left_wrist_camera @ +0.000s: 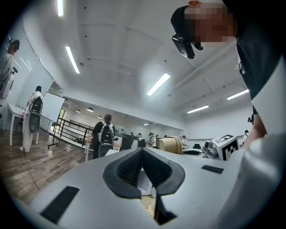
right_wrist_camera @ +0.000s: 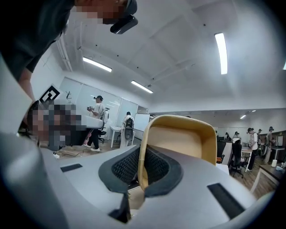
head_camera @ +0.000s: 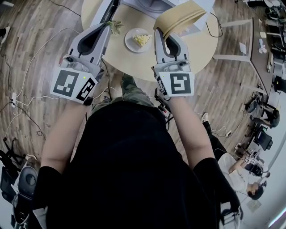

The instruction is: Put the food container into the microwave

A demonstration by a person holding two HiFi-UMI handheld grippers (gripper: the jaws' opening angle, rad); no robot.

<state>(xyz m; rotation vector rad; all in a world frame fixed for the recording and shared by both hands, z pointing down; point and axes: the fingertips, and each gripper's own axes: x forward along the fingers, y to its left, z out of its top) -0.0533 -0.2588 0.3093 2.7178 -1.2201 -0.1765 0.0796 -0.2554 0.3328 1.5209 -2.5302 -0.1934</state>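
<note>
My right gripper is shut on the rim of a tan food container, which hangs tilted over the round table. In the right gripper view the container stands on edge, its near wall pinched between the ribbed pads of my right gripper. My left gripper reaches over the table's left part and is shut with nothing in it. The left gripper view shows its jaws meeting at the tip. A white appliance sits at the table's far side, cut off by the frame.
A white plate with a yellow slice of food sits mid-table between the grippers. A green sprig lies by the left gripper's tip. Cables trail on the wood floor at left. Desks and seated people are at right.
</note>
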